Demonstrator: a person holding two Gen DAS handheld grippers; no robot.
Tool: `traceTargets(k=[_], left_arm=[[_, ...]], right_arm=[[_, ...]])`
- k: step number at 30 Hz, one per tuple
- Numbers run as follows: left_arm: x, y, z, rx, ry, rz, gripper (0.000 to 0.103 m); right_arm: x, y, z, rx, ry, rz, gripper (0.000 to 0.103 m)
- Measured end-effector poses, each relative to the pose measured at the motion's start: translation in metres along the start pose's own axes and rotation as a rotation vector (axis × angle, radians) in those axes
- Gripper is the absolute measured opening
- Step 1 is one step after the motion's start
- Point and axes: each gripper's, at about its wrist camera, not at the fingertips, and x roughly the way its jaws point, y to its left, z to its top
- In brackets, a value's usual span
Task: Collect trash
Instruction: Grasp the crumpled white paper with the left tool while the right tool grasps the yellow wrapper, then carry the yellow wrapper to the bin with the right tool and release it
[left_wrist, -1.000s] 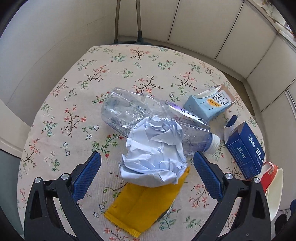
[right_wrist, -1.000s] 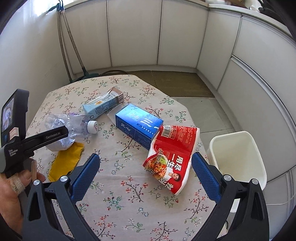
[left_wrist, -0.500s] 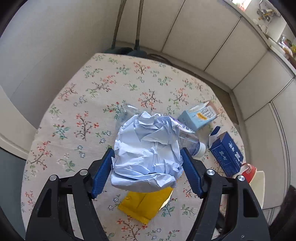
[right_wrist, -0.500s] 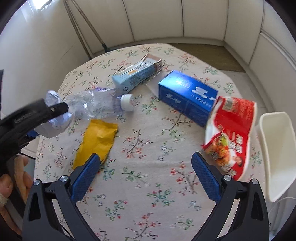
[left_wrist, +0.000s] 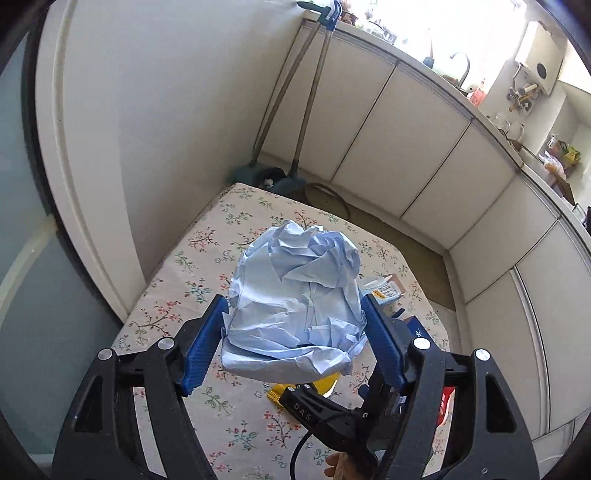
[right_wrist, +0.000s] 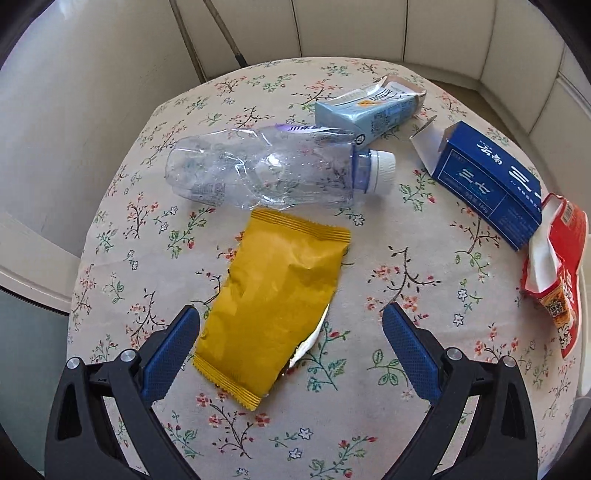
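The left gripper (left_wrist: 293, 334) is clenched on a crumpled ball of pale blue paper (left_wrist: 295, 306), both blue pads pressed against its sides; the ball is held in the air above the table (left_wrist: 207, 251), clear of the floral cloth. Its jaws closed onto the ball within the last second. The ball hides most of the table's middle from the left wrist view.

The right gripper (right_wrist: 291, 341) stands released, jaws wide, over the near part of the table, with the lower end of a yellow snack wrapper (right_wrist: 280, 295) between its fingers, untouched as far as can be seen.

Just beyond the wrapper lies a crushed clear bottle (right_wrist: 273, 170) on its side, cap towards the right edge. A light blue carton (right_wrist: 369, 107) lies behind it, touching the bottle's shoulder. Near the right edge lie an opened dark blue box (right_wrist: 491, 184) and a red packet (right_wrist: 561, 273), the packet against the box's near corner.
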Motion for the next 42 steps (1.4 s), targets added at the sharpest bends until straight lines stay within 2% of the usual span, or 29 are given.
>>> traceTargets(k=[3, 4, 6, 8, 9, 11, 13, 19, 30, 42], left_arm=[[0.002, 0.006, 0.001, 0.003, 0.010, 0.029, 0.070], [0.004, 0.008, 0.001, -0.005, 0.023, 0.030, 0.070], [0.007, 0.012, 0.001, -0.014, 0.038, 0.031, 0.070], [0.008, 0.014, 0.002, -0.016, 0.044, 0.032, 0.070], [0.008, 0.014, 0.002, -0.017, 0.046, 0.030, 0.070], [0.008, 0.015, 0.003, -0.018, 0.048, 0.026, 0.070], [0.010, 0.017, 0.004, -0.022, 0.054, 0.021, 0.070], [0.013, 0.022, 0.004, -0.033, 0.070, 0.008, 0.070], [0.010, 0.018, 0.003, -0.002, 0.058, -0.016, 0.070], [0.013, -0.019, -0.009, 0.068, 0.052, -0.058, 0.070]], right_arm=[[0.011, 0.005, -0.002, -0.018, 0.024, -0.006, 0.091], [0.015, 0.009, -0.004, -0.031, 0.033, -0.008, 0.075], [0.015, 0.013, -0.006, -0.057, 0.008, -0.022, 0.065], [0.014, 0.012, -0.005, -0.057, 0.000, -0.009, 0.049], [0.013, 0.009, -0.004, -0.050, 0.001, 0.007, 0.046], [0.009, 0.003, -0.003, -0.035, 0.001, 0.044, 0.029], [0.006, -0.001, -0.001, -0.035, 0.008, 0.079, 0.022], [-0.014, -0.006, -0.002, -0.039, -0.007, 0.139, 0.017], [-0.074, -0.022, 0.005, -0.045, -0.134, 0.165, 0.017], [-0.124, -0.071, 0.014, -0.001, -0.284, 0.112, 0.018]])
